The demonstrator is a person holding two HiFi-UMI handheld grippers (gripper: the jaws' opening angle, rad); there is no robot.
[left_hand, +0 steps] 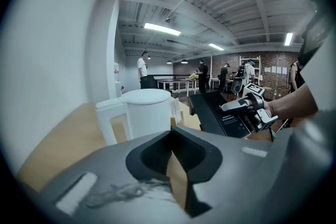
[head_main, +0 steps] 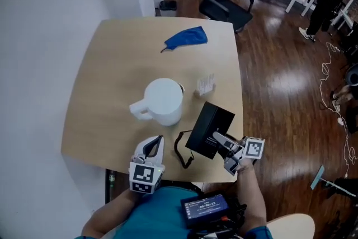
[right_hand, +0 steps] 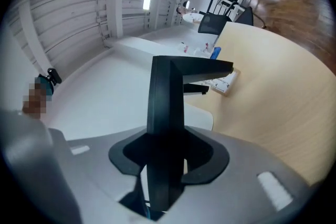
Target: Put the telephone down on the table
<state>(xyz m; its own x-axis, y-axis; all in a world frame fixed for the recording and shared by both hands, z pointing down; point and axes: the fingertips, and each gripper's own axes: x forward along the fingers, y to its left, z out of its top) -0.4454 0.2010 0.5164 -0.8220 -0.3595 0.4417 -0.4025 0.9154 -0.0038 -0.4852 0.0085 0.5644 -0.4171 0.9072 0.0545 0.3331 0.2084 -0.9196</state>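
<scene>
Near the lower right of the head view, the black telephone [head_main: 210, 127] is held up on a slant over the counter [head_main: 112, 75], close to its lower right edge. I cannot tell if its bottom touches the wood. The right gripper [head_main: 218, 138] reaches in from the lower right. Its fingers [right_hand: 247, 165] are partly open and pinch the thin black telephone between them. In the right gripper view the telephone stands straight up the middle, with one finger on each side of it.

A black cord [head_main: 182, 149] curls away from the telephone to the left and lies on the counter.

Left of the cord, at the bottom of the head view, is the left gripper [head_main: 156, 143]. Its fingers [left_hand: 252, 165] are pressed together at the tips and hold nothing. It is near the telephone but apart from it.

A white kettle [head_main: 164, 101] stands in the middle of the counter, above the left gripper. A small clear rack [head_main: 205, 84] sits just right of the kettle. A blue cloth [head_main: 187, 37] lies near the top edge.
</scene>
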